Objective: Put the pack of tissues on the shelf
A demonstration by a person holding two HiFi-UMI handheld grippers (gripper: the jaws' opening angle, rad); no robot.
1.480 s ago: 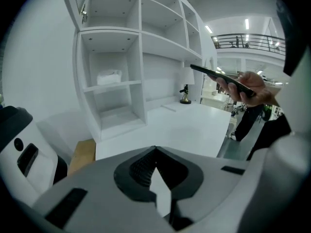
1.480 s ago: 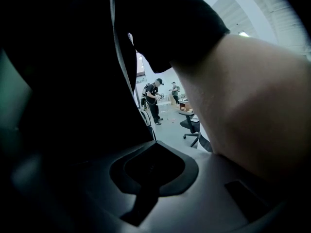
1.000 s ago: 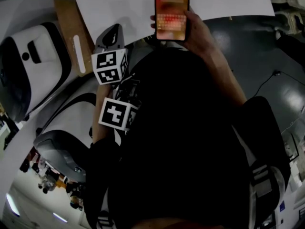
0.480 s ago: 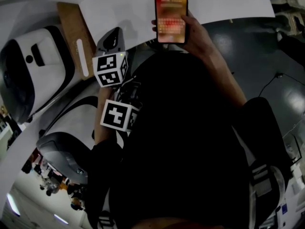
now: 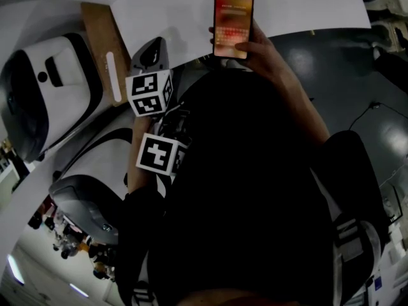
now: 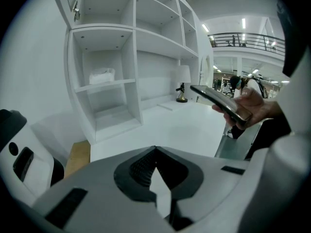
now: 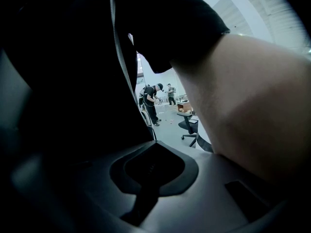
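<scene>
Ahead and to the right of the left gripper [image 6: 155, 150], the phone [image 5: 233, 21] in the person's bare hand [image 5: 258, 46] has slid a little lower in the head view over the last second, so its top edge is no longer cut off. The upper marker cube [image 5: 150, 92] and lower marker cube [image 5: 157, 153] have barely stirred. I read this as a pause, with the task not being worked. The left gripper is clenched tip to tip on nothing, and the right gripper [image 7: 154, 147], pointed back past the person's arm [image 7: 252, 101], is likewise closed and empty. Up and to the left of the left gripper stands the white shelf [image 6: 129, 81]. A pale, soft thing in one middle cell may be the pack of tissues [image 6: 102, 75], already placed, though it is too small to be sure. What grips the two tools is hidden behind the dark shirt [image 5: 255, 190], and the phone's screen is unreadable.
</scene>
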